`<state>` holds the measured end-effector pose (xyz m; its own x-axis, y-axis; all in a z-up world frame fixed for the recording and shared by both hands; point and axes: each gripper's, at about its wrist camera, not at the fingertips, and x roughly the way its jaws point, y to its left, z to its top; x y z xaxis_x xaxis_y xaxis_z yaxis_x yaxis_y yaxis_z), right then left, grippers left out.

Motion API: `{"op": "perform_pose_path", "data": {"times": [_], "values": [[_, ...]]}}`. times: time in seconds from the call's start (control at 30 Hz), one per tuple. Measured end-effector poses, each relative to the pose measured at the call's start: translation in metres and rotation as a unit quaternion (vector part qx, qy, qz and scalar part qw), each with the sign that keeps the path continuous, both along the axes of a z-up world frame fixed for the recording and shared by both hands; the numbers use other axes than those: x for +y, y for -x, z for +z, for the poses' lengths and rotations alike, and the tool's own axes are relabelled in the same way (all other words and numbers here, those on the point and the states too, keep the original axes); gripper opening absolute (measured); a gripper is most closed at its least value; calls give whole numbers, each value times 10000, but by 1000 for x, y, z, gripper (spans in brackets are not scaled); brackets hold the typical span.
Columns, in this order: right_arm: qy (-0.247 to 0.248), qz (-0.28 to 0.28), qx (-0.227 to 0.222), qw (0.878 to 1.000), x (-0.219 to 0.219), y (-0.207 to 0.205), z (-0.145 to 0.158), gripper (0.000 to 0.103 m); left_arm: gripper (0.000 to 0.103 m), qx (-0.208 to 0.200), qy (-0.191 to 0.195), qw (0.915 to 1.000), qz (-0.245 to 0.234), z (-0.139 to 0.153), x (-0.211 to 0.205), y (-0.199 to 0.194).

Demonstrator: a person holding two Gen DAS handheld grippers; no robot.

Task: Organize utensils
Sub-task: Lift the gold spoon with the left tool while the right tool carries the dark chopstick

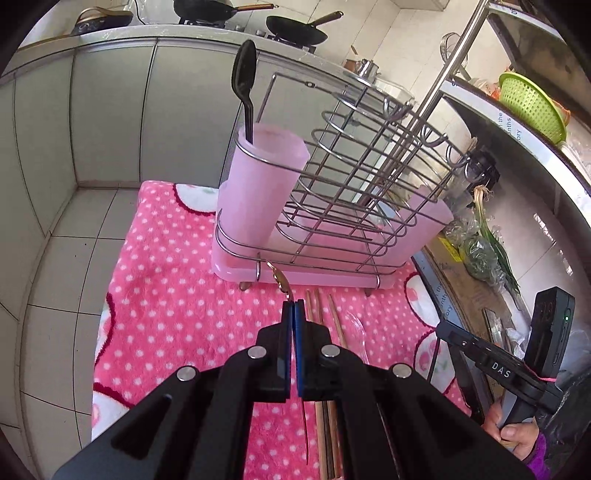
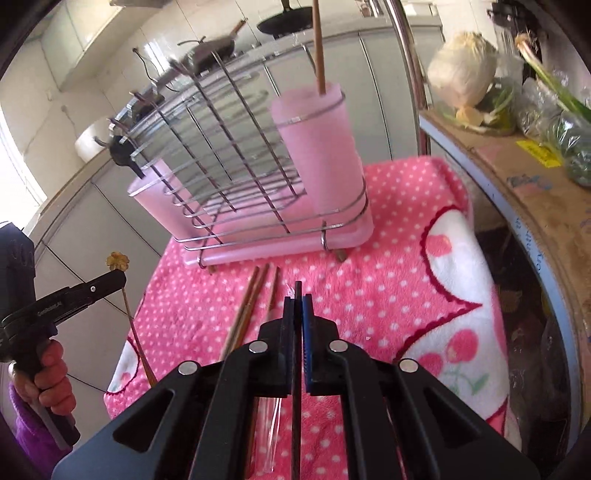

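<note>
A: Utensil rack stands on the pink dotted blanket, a black spoon upright in its pink cup.
B: And the chopsticks?
A: Lying on the blanket before it.
B: The grippers?
A: Left gripper clamps a gold-handled utensil; right gripper pinches a thin black utensil.

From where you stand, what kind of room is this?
Most likely a home kitchen: black frying pans sit on a stove along the counter, a wire utensil rack with pink cups stands close by, and green onions lie on a shelf.
</note>
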<state>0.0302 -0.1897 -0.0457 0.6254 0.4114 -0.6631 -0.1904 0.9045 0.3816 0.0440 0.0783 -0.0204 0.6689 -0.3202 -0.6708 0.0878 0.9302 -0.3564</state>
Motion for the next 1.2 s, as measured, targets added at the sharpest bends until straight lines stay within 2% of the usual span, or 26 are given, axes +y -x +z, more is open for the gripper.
{"op": "perform_pose_path", "data": {"times": [0.23, 0.43, 0.8, 0.97, 1.2], "values": [[-99, 28, -428, 9990, -16, 20, 34, 4, 1, -356, -20, 9993, 77, 22, 6, 10], [-120, 36, -792, 9968, -24, 19, 71, 4, 1, -633, -32, 9979, 106, 45, 5, 13], [-66, -54, -1396, 9902, -38, -11, 142, 4, 1, -1030, -95, 9944, 217, 89, 11, 1], [-91, -171, -1742, 9845, -44, -25, 176, 4, 1, -1162, 46, 9928, 287, 114, 17, -13], [210, -345, -2186, 9750, -43, -52, 220, 4, 1, -1720, 2, 9836, 536, 162, 23, -37]]}}
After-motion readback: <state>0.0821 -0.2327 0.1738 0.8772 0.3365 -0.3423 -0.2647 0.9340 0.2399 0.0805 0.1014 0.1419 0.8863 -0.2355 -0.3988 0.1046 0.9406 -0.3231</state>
